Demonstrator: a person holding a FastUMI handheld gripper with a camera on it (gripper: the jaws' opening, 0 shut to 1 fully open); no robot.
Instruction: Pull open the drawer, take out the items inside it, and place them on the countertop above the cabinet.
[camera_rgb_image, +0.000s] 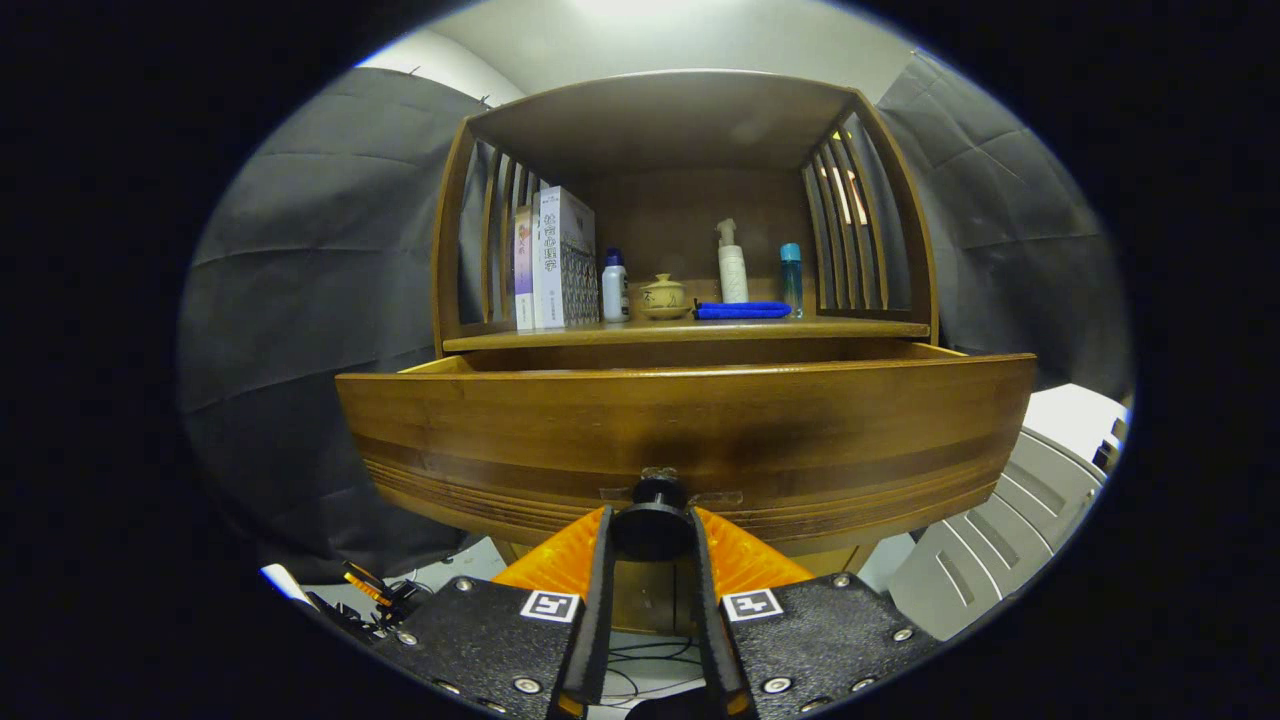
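Observation:
The wooden drawer (690, 425) stands pulled out from the cabinet, and its front panel hides whatever lies inside. My gripper (652, 525) is shut on the drawer's black round knob (652, 520), low on the panel's middle, with an orange finger (560, 560) pressing on each side of it. Above the drawer runs the countertop (850, 327), a wooden shelf inside a slatted hutch.
On the countertop stand books (555, 260), a small white bottle (614, 288), a clay lidded cup (663, 297), a white pump bottle (732, 265), a blue cloth (742, 311) and a blue-capped bottle (791, 275). A white slatted object (1010, 520) sits at the lower right. Cables lie on the floor.

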